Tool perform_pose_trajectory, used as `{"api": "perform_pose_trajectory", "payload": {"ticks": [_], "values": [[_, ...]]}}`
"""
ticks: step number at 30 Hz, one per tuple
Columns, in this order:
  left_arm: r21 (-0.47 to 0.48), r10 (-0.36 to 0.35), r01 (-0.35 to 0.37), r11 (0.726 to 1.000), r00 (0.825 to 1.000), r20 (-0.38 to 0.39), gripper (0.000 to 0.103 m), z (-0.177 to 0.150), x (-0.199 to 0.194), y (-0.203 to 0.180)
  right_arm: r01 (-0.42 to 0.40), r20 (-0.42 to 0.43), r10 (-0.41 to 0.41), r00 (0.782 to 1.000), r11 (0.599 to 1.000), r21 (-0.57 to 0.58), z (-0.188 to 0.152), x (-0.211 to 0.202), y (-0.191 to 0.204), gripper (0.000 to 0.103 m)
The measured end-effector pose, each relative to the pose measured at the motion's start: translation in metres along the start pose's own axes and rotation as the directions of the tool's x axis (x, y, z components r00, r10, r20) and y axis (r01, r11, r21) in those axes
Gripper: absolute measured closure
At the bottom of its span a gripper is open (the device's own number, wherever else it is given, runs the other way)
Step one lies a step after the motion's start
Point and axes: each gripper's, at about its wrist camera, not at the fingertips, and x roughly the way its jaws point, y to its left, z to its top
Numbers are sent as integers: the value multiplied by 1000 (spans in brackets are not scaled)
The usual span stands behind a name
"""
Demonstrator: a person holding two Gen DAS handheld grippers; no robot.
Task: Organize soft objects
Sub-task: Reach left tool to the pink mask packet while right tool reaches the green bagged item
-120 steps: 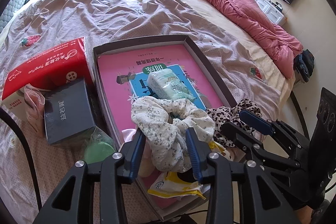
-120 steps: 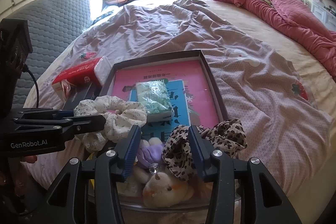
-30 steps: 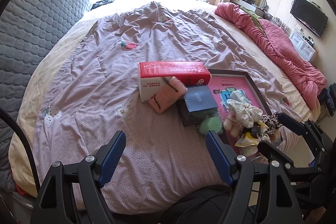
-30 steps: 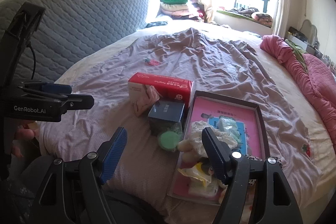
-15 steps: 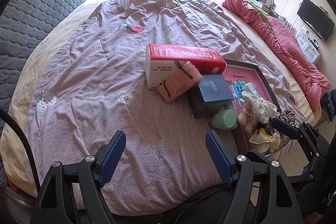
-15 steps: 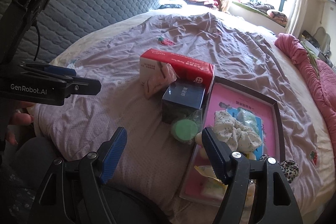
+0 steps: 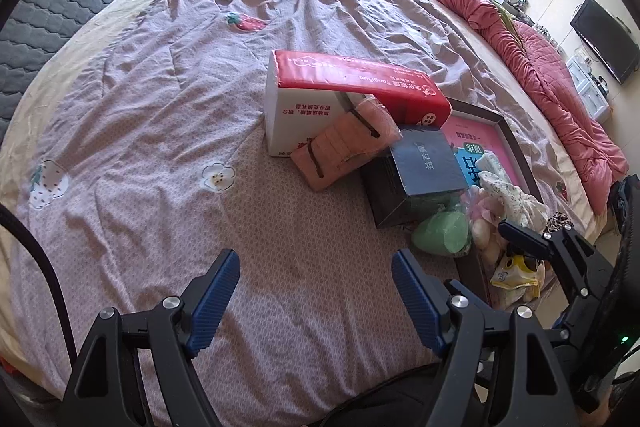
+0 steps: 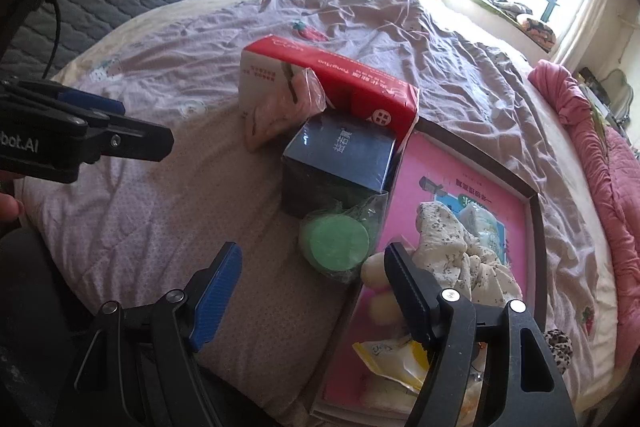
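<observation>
Both hand-held grippers, left and right, gape empty; red tissue pack reads "TongHua".

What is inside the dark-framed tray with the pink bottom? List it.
In the tray: a floral scrunchie, a pale green tissue pack, a cream plush toy and a yellow packet. Whatever lies beneath the scrunchie is covered.

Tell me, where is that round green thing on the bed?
The round green thing lies on the bedspread in a clear wrapper, just in front of the dark blue box and against the left edge of the pink-lined tray, in the right wrist view.
</observation>
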Motion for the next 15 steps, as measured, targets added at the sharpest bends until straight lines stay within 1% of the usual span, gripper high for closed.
{"api": "perform_pose_trajectory", "payload": {"ticks": [4, 5, 8, 10, 15], "values": [[-10, -18, 18, 1000, 1000, -8, 24, 10, 11, 0, 13, -17, -14, 1000, 1000, -15, 0, 14, -2, 28], [-16, -28, 28, 999, 1000, -12, 22, 13, 16, 0, 18, -19, -18, 1000, 1000, -23, 0, 16, -2, 28], [-30, -57, 57, 998, 998, -14, 21, 22, 27, -1, 39, -21, -40, 999, 997, -60, 1, 23, 0, 28], [-42, -66, 65, 997, 997, -31, 21, 27, 34, -2, 51, -21, -53, 998, 995, -86, 1, 27, 2, 28], [-116, -123, 121, 986, 992, -8, 20, 47, 40, -3, 72, -29, -77, 997, 986, -150, 2, 36, 8, 28]]}}
